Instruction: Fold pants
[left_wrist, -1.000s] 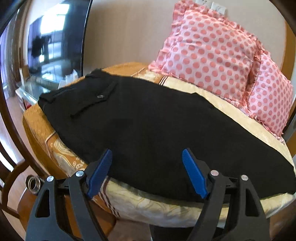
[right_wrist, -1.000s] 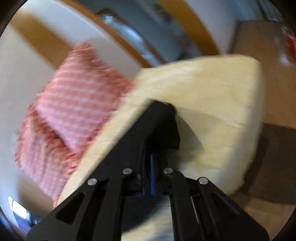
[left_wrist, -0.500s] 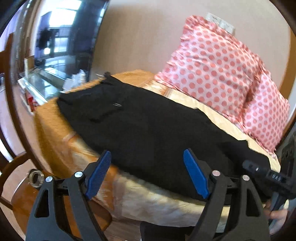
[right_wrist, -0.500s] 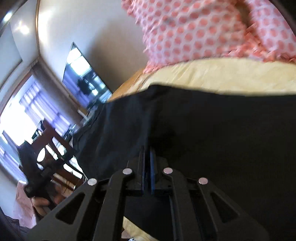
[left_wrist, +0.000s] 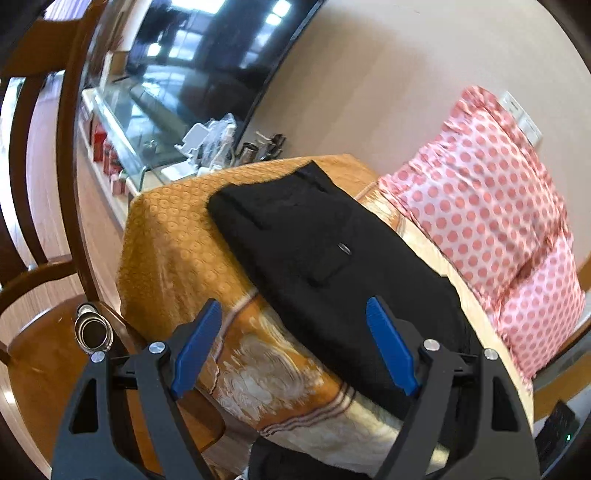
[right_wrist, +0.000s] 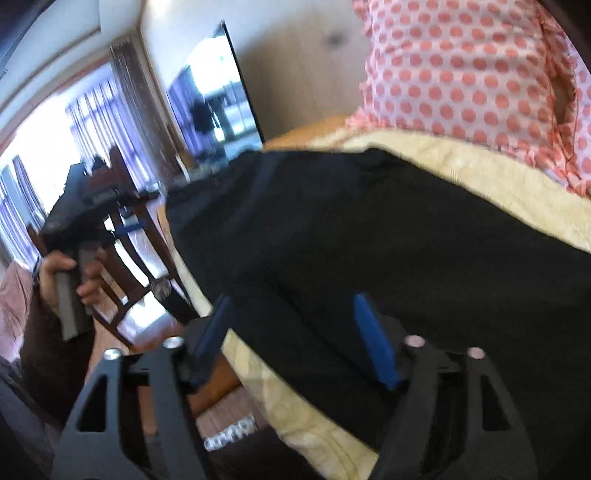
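Black pants (left_wrist: 317, 254) lie folded lengthwise on a yellow and cream cushioned seat (left_wrist: 177, 251), waist end with a back pocket button to the far left. My left gripper (left_wrist: 295, 343) is open, just off the seat's near edge, in front of the pants. In the right wrist view the pants (right_wrist: 369, 240) fill the middle. My right gripper (right_wrist: 295, 332) is open just above their near part, holding nothing. The left gripper (right_wrist: 74, 229) and its hand also show there at the left.
Two pink polka-dot pillows (left_wrist: 491, 206) lean on the wall behind the seat. A dark TV (left_wrist: 207, 55) and a glass stand with clutter are at the far left. A wooden chair (left_wrist: 40, 332) with a metal cup (left_wrist: 92, 332) stands at the left.
My right gripper has opened and let go of the pants after carrying the leg end over toward the waist. My left gripper has swung left toward the waist end, staying open.
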